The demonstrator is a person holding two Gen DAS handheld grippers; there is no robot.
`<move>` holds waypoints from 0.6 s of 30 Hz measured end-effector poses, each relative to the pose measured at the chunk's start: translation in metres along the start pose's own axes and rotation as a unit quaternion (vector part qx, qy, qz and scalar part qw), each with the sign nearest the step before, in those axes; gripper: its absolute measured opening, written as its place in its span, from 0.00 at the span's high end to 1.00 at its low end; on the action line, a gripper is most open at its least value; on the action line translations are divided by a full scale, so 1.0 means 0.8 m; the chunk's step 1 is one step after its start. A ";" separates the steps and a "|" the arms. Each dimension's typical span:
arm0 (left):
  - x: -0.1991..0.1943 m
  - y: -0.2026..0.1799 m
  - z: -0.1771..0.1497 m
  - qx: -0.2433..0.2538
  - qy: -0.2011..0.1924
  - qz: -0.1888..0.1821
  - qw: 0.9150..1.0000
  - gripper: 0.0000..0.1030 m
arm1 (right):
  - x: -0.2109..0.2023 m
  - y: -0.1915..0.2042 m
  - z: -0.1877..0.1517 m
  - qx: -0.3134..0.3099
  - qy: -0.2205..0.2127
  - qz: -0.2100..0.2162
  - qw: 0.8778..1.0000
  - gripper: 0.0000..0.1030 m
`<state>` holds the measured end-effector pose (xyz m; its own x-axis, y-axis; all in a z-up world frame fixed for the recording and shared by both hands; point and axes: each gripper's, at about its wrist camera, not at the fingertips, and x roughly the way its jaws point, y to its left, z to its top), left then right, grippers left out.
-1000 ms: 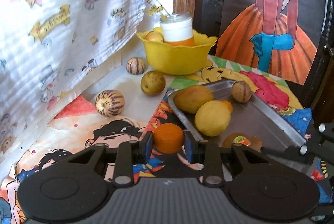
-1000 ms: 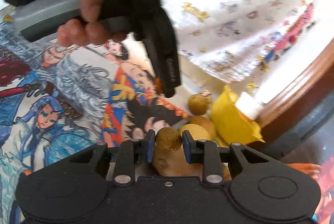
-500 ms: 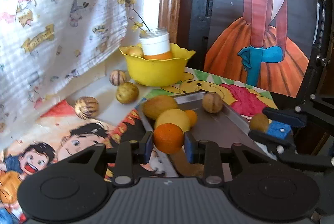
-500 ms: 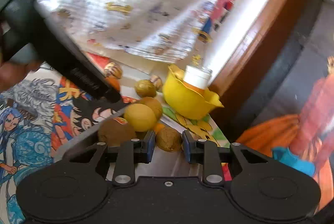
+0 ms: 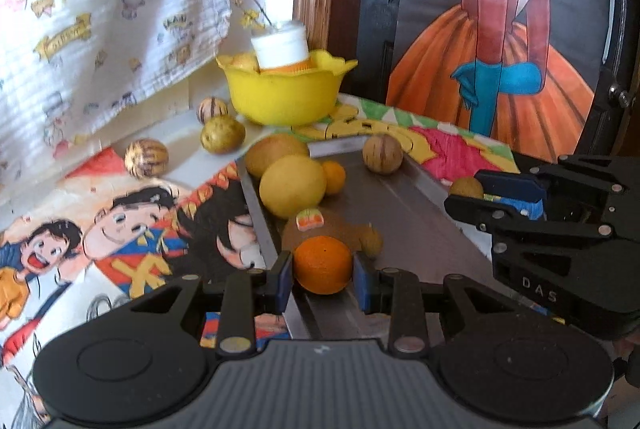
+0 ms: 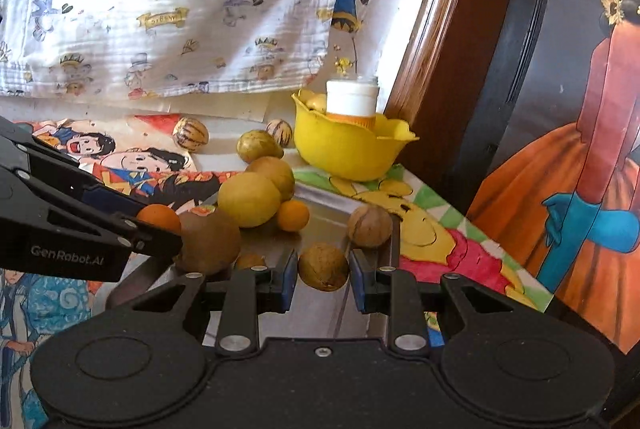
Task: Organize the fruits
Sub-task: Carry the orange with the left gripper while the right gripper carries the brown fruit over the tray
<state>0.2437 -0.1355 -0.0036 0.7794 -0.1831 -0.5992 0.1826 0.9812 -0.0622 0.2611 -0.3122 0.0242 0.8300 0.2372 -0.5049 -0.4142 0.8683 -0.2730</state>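
My left gripper [image 5: 323,278] is shut on an orange [image 5: 322,264] and holds it over the near left edge of the metal tray [image 5: 404,217]. My right gripper [image 6: 324,275] is shut on a small brown round fruit [image 6: 323,266] over the tray's [image 6: 320,221] right side; it also shows in the left wrist view [image 5: 466,188]. In the tray lie a yellow lemon [image 5: 292,186], a tan fruit [image 5: 276,154], a small orange [image 5: 334,177], a striped nut-like fruit [image 5: 382,158] and a brown stickered fruit [image 5: 320,227].
A yellow bowl [image 5: 286,97] with a white-lidded jar [image 5: 282,49] stands at the back. Two striped fruits [image 5: 146,159] [image 5: 212,107] and a yellowish one [image 5: 222,139] lie on the cartoon-printed mat left of the tray. A printed cloth hangs at left; a dark painted panel stands behind.
Both grippers have moved forward over the tray with their fruits still held. The right gripper has swung round to face the bowl.
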 end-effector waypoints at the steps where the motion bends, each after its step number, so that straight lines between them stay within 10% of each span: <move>1: 0.002 0.000 -0.002 -0.001 0.004 0.000 1.000 0.67 | 0.001 0.000 -0.002 0.002 0.003 0.002 1.000 0.71; 18: 0.014 -0.006 -0.019 0.010 0.035 -0.018 0.999 0.67 | 0.020 -0.001 -0.023 0.063 0.059 0.045 0.995 0.71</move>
<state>0.2424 -0.1416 -0.0222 0.7286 -0.2133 -0.6509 0.2230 0.9724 -0.0690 0.2683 -0.3171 0.0014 0.7391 0.2705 -0.6169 -0.4291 0.8950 -0.1218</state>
